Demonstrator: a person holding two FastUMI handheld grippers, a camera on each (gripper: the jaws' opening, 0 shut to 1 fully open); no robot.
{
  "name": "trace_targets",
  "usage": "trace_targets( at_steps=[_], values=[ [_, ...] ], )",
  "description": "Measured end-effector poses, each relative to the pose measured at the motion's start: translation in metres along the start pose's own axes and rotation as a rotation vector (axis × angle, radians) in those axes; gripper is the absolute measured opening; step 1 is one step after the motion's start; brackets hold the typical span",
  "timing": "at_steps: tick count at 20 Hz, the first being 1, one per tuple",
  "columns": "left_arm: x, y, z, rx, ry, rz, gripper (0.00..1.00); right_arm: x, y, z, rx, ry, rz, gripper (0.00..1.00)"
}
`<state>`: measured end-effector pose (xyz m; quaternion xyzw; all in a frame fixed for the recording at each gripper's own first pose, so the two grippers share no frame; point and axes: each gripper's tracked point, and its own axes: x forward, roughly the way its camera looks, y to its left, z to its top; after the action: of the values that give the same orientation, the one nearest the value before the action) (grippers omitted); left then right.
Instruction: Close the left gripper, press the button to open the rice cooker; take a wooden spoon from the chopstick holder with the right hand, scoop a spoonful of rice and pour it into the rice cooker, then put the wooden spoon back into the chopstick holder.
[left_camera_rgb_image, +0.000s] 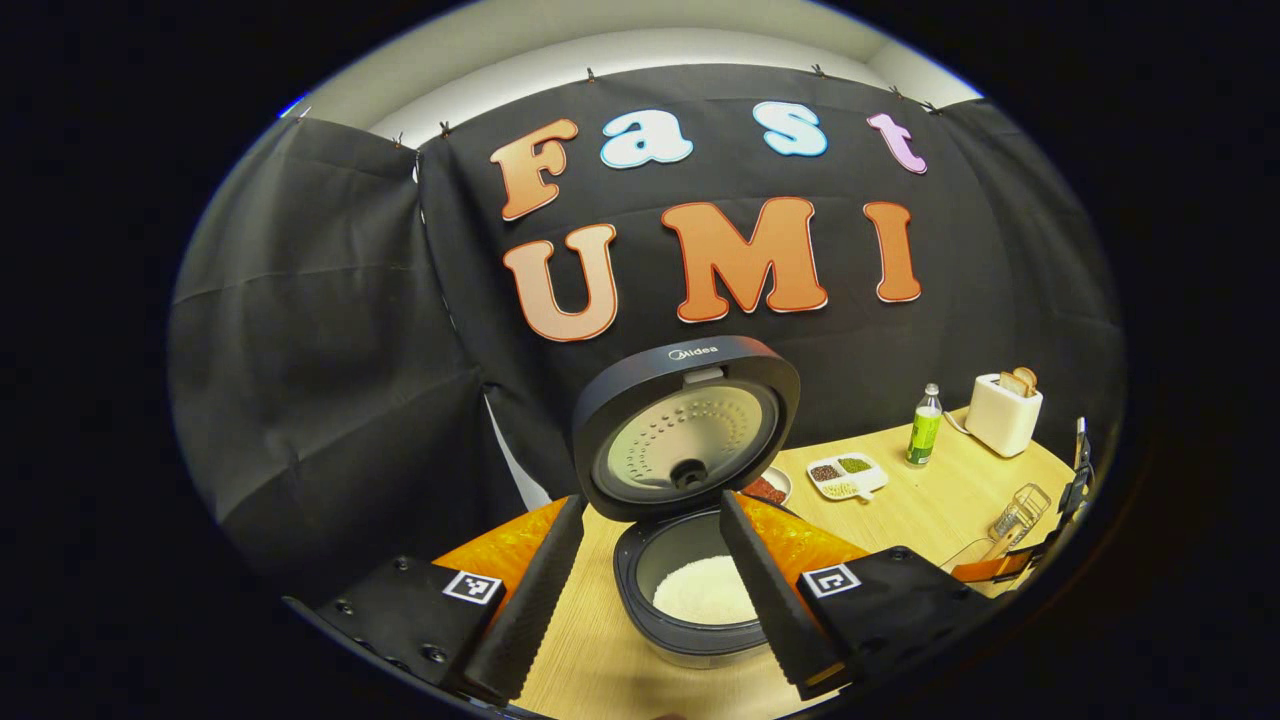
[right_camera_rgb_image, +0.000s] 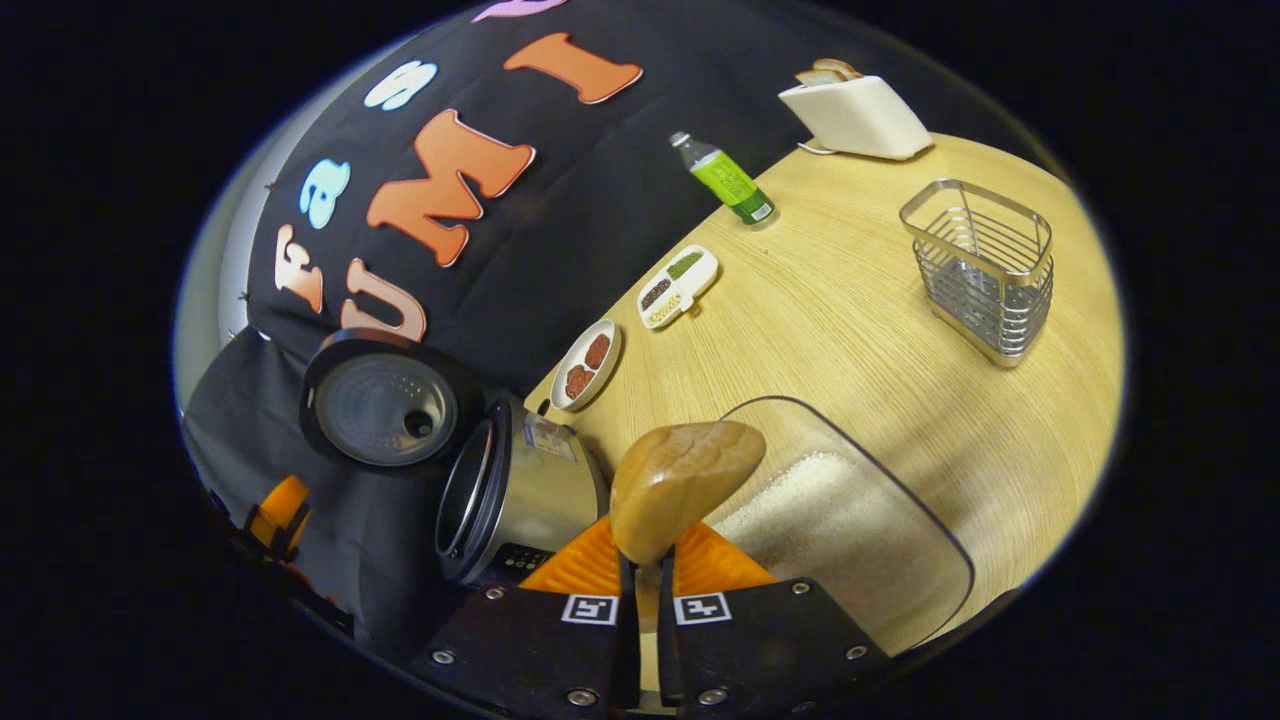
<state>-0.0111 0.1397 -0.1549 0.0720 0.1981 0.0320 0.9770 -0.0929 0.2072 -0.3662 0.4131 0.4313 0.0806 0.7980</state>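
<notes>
The rice cooker (left_camera_rgb_image: 700, 640) stands with its lid (left_camera_rgb_image: 686, 430) raised and white rice in its pot (left_camera_rgb_image: 705, 590). My left gripper (left_camera_rgb_image: 652, 505) is open just in front of it, one finger to each side of the pot, holding nothing. My right gripper (right_camera_rgb_image: 646, 572) is shut on the handle of the wooden spoon (right_camera_rgb_image: 685, 485), whose bowl hangs over the near-left rim of the clear rice container (right_camera_rgb_image: 850, 530). I cannot tell whether rice lies in the spoon. The wire chopstick holder (right_camera_rgb_image: 985, 265) stands beyond it. The open rice cooker (right_camera_rgb_image: 520, 490) is to the left.
On the wooden table (right_camera_rgb_image: 870, 380) sit a white toaster (right_camera_rgb_image: 855, 115), a green bottle (right_camera_rgb_image: 728, 182), a divided dish of beans (right_camera_rgb_image: 678, 285) and a small plate (right_camera_rgb_image: 588, 365) along the black wall. The left gripper's orange part (right_camera_rgb_image: 280, 510) shows past the cooker.
</notes>
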Motion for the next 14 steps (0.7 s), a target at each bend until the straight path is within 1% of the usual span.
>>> trace_targets(
  at_steps=[1,2,7,10,11,14],
  values=[
    [0.0,-0.002,0.002,-0.001,-0.004,-0.002,0.85,-0.003,-0.002,0.004,0.02,-0.004,0.009,0.06],
    [0.001,-0.004,0.004,-0.003,-0.011,-0.004,0.93,-0.005,-0.003,0.011,0.038,-0.01,0.022,0.07],
    [0.001,-0.014,0.028,-0.026,-0.073,-0.012,0.93,-0.023,0.0,0.039,0.14,-0.018,0.103,0.06],
    [-0.003,-0.009,0.038,-0.022,-0.11,0.023,0.94,-0.035,0.003,0.06,0.211,-0.027,0.157,0.06],
    [-0.004,-0.006,0.04,-0.028,-0.116,0.034,0.88,-0.039,0.006,0.066,0.237,-0.027,0.182,0.07],
    [-0.009,0.005,0.038,-0.052,-0.119,0.071,0.93,-0.052,0.022,0.08,0.299,-0.022,0.257,0.06]
  ],
)
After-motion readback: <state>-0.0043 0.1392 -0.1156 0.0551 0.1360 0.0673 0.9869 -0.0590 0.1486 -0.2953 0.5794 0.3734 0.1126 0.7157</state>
